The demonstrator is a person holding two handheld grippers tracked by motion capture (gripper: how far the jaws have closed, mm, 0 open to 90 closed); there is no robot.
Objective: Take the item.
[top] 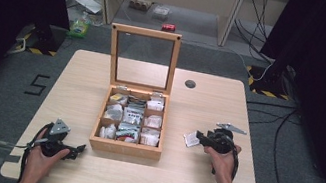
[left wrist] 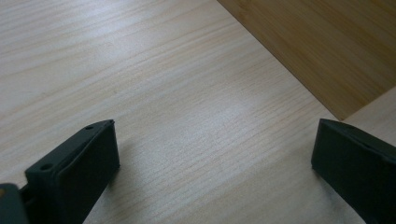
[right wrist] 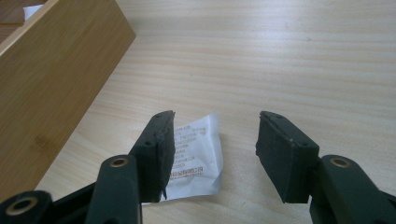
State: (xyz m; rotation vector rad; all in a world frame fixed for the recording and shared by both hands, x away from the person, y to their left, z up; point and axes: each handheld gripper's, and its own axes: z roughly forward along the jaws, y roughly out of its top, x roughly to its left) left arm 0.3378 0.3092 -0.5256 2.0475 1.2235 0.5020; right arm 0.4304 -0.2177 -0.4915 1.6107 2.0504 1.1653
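My right gripper (right wrist: 212, 154) has its jaws released, parted over a white printed sachet (right wrist: 196, 156) that lies flat on the counter (right wrist: 280, 56), partly under the left-hand jaw and not pinched. The sachet sits just right of the wooden compartment box (top: 125, 147). My left gripper (left wrist: 215, 154), jaws released and empty, rests well apart, so my right hand (top: 221, 157) is nearer.

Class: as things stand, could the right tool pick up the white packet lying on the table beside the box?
Probably yes. The right tool is open right over the packet, which lies flat on the bare table, clear of the box; nothing blocks it.
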